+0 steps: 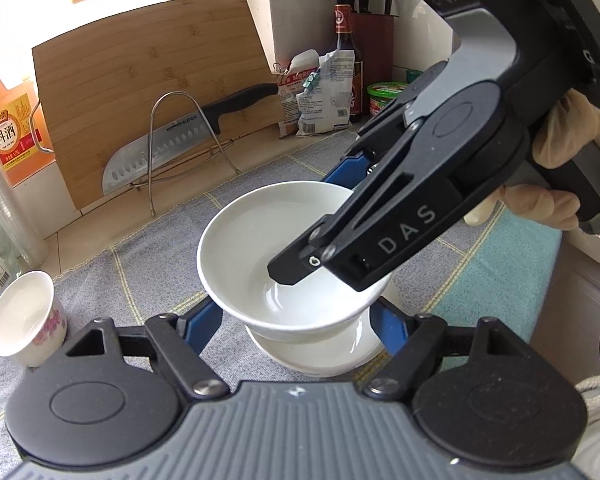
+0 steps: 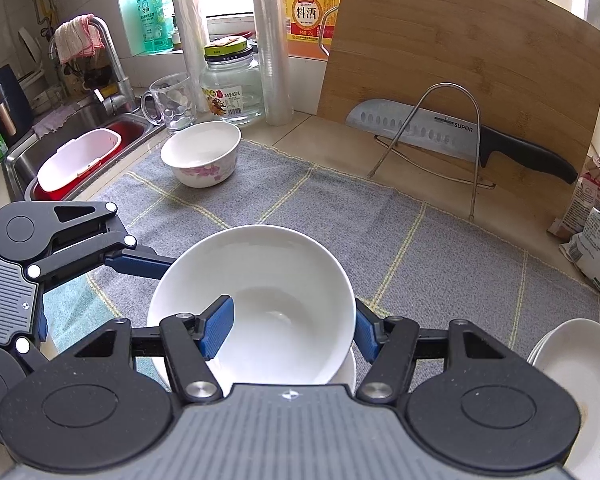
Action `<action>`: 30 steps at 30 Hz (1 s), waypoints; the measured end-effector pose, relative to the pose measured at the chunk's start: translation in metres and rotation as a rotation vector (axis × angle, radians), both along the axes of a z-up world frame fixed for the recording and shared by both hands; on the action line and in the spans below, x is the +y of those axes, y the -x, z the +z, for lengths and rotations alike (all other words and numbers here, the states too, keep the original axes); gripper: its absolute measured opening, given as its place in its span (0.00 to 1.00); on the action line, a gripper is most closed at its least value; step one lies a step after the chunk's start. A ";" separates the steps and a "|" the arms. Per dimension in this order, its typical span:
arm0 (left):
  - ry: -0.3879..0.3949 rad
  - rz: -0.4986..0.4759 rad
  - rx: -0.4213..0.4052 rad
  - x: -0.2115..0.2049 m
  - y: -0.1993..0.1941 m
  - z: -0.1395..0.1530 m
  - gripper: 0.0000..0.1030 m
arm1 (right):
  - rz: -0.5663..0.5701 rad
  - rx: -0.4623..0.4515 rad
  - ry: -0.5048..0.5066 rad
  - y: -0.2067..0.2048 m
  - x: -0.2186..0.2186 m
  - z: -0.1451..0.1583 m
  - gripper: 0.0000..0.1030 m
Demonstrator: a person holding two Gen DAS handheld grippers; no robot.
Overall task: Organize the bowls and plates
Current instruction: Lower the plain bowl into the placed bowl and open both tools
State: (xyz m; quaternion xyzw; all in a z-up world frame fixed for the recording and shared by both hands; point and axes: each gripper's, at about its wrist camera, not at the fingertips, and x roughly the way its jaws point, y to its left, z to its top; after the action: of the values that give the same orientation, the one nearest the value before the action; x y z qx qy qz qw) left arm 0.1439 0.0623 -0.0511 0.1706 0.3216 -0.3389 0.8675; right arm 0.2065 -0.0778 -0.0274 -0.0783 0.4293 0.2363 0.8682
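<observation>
White glazed porcelain bowl (image 2: 260,272), deep and plain, is pinched by its near wall in the right gripper (image 2: 290,332): one blue pad sits inside the bowl and the other outside, with the jaws at their narrowest. The bowl sits directly over a second white bowl (image 1: 320,354), of which only the lower rim shows. I cannot tell whether the two are nested or just apart.

The left gripper (image 1: 296,328) stands about half wide, with a blue finger on each side of that lower bowl. Its fingertips are hidden behind the upper bowl, so I cannot tell whether they press.

Both bowls are over the grey checked cloth (image 2: 300,200) that covers the tiled bench (image 2: 332,140). A flower-printed white bowl (image 2: 200,156) stands well apart near the cloth's far corner, and a stack of shallow white plates (image 2: 572,376) lies at the right edge.

The step looks like stacking one bowl into the other. A one-wall pinch lets a glazed bowl swing, so hold it level and centre its foot over the lower rim. Loosen only once the weight is carried below. The lower bowl should be steadied from both sides so it does not slide on the cloth.
</observation>
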 end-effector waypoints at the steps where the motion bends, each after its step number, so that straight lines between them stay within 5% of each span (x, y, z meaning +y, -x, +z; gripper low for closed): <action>1: -0.001 -0.005 0.003 0.000 0.000 -0.001 0.78 | -0.003 0.002 0.001 0.002 0.000 -0.001 0.66; 30: -0.030 -0.048 0.063 -0.010 0.000 -0.021 0.78 | -0.073 0.066 -0.016 0.010 -0.009 -0.022 0.66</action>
State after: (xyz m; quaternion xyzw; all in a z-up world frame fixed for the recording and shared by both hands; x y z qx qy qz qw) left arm 0.1444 0.0524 -0.0716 0.1806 0.3496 -0.3598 0.8460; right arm 0.1969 -0.0864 -0.0494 -0.0476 0.4583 0.2104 0.8622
